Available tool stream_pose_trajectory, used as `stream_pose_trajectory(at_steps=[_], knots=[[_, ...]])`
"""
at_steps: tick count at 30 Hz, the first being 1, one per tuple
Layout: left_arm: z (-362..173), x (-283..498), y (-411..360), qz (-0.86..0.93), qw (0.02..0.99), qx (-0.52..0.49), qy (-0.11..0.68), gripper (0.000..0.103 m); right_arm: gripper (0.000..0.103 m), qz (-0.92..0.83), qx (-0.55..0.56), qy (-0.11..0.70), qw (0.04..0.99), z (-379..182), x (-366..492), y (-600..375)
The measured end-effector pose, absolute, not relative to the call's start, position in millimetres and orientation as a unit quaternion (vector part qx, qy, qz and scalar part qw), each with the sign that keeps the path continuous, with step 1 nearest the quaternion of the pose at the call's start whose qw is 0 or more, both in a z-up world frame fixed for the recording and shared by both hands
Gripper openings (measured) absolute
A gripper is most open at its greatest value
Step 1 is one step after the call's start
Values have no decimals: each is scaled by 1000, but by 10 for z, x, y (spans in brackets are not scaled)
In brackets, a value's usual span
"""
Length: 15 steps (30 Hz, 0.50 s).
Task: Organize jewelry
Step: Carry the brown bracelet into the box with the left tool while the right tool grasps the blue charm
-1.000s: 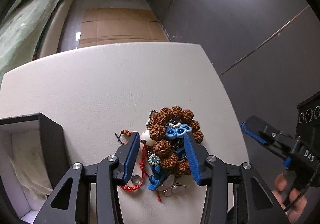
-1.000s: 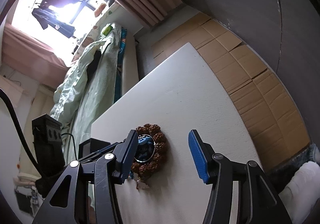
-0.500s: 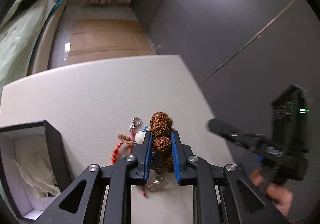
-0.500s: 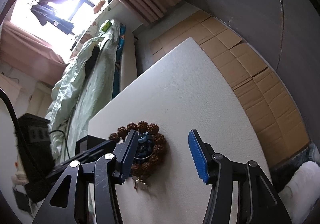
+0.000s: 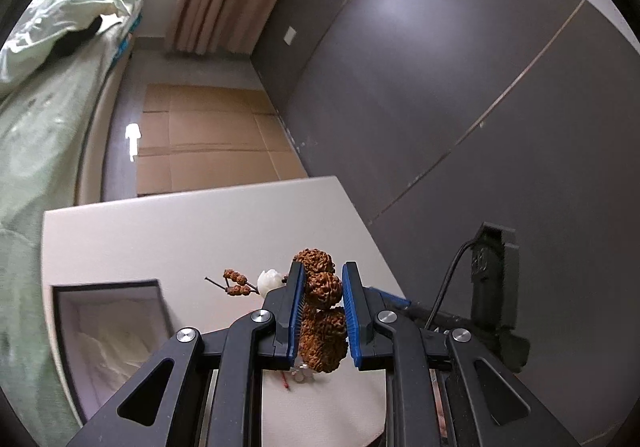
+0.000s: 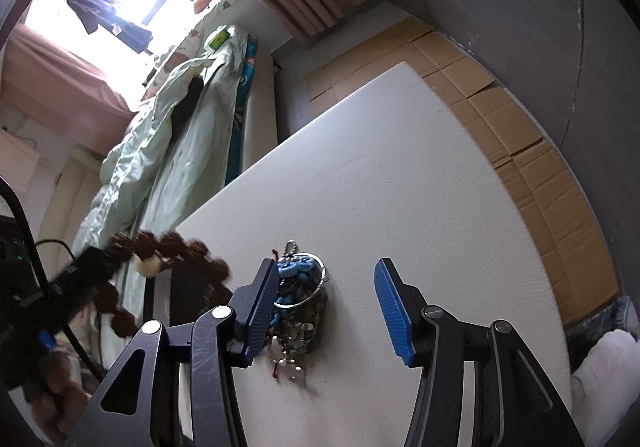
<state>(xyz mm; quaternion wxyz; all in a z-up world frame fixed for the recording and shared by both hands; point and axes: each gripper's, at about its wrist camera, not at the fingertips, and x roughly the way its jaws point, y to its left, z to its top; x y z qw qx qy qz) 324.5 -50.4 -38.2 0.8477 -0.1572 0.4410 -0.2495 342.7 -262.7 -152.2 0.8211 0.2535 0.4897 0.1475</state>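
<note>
My left gripper (image 5: 322, 287) is shut on a bracelet of large brown rough beads (image 5: 322, 321) and holds it off the white table (image 5: 160, 239). A white carved bead (image 5: 269, 280) and small brown tassel beads (image 5: 236, 283) hang at its left. In the right wrist view the lifted bracelet (image 6: 168, 247) is blurred at the left, above the box. My right gripper (image 6: 326, 305) is open over the table. The remaining jewelry pile (image 6: 298, 295), with blue pieces, a silver ring and chains, lies beside its left finger.
An open dark jewelry box with white lining (image 5: 108, 331) stands at the table's left. The table's far edge (image 6: 360, 95) drops to a floor with flattened cardboard (image 5: 208, 139). A bed (image 6: 168, 135) runs along the left, a dark wall on the right.
My left gripper closed on the brown bead bracelet and lifted it off the pile, up and toward the box. The right gripper stayed open in place.
</note>
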Motion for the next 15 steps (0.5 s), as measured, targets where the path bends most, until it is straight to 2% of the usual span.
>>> stream_pose_trajectory(at_steps=[15], knots=[[-341, 3105, 91, -214, 856, -204, 424, 20, 52, 160, 182, 518, 820, -1606, 3630, -2133]])
